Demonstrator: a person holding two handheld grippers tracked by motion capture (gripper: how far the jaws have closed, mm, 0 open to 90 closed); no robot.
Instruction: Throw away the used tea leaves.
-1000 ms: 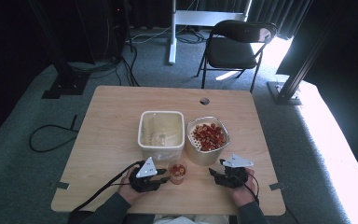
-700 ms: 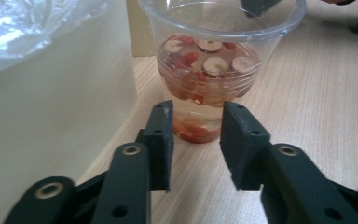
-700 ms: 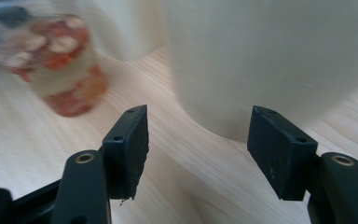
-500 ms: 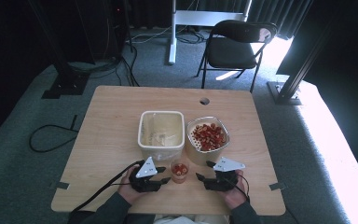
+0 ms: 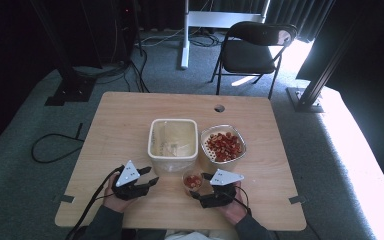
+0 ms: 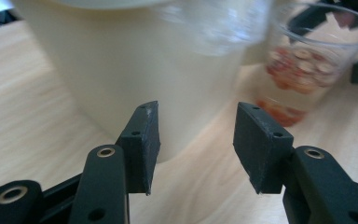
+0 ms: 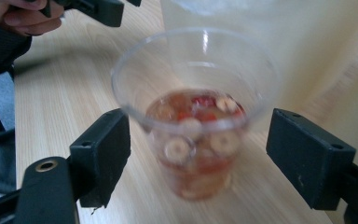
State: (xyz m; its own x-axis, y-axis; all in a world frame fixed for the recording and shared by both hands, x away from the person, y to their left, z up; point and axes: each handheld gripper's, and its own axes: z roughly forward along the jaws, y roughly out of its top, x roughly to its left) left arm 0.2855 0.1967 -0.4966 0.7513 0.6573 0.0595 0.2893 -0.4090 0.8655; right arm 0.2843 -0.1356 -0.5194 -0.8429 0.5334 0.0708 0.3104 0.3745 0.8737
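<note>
A small clear cup (image 5: 193, 181) (image 7: 196, 121) (image 6: 307, 60) with red and white pieces in it stands on the wooden table (image 5: 130, 125), just in front of the white container (image 5: 172, 162). My right gripper (image 5: 200, 186) (image 7: 198, 135) is open, and its jaws have just been opening. The cup stands between the pads, and neither pad touches it. My left gripper (image 5: 150, 176) (image 6: 196, 135) is open left of the cup. Its jaws have also just been opening, with nothing between them. It faces the container's wall (image 6: 135, 60).
Right of the container stands a clear bowl (image 5: 215, 162) full of red and white pieces. The table has a round hole (image 5: 219, 108) near its far edge. A black folding chair (image 5: 252, 50) stands beyond the table. Cables trail from both grippers toward the near edge.
My left gripper has pulled back to the left, away from the cup. My right gripper has come in from the right and now has its jaws on either side of the cup.
</note>
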